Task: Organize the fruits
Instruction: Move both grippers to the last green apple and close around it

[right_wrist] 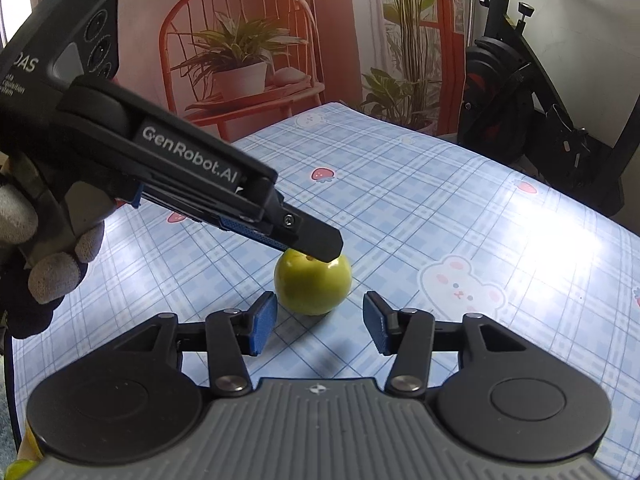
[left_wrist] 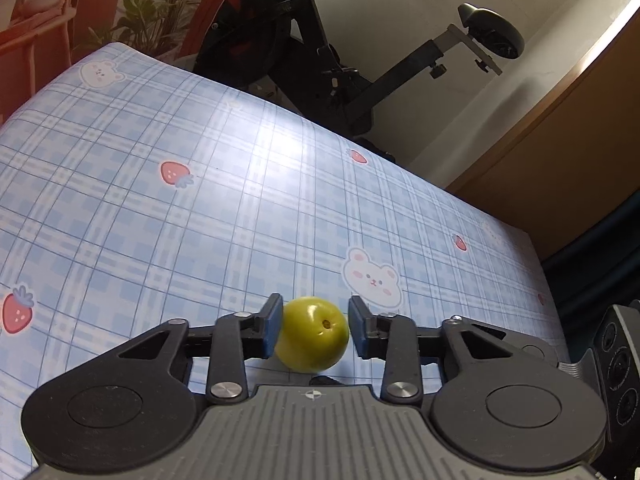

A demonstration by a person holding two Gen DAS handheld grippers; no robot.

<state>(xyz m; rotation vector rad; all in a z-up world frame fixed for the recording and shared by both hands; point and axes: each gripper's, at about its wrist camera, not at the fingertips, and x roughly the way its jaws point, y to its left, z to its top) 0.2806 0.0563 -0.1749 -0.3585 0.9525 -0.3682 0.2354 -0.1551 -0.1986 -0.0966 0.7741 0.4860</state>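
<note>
A green-yellow apple [left_wrist: 312, 334] lies on the blue checked tablecloth [left_wrist: 200, 200]. My left gripper [left_wrist: 314, 326] straddles the apple; the left pad touches it and the right pad stands a small gap off, so it is open. In the right wrist view the same apple [right_wrist: 314, 286] sits just ahead of my right gripper [right_wrist: 318, 322], which is open and empty. The left gripper [right_wrist: 320, 250] comes down from the upper left there, its fingertips over the top of the apple.
An exercise bike [left_wrist: 320, 60] stands beyond the table's far edge, also seen in the right wrist view [right_wrist: 540, 120]. A backdrop with an orange chair and potted plants [right_wrist: 240, 64] is behind the table. A wooden door [left_wrist: 560, 152] is to the right.
</note>
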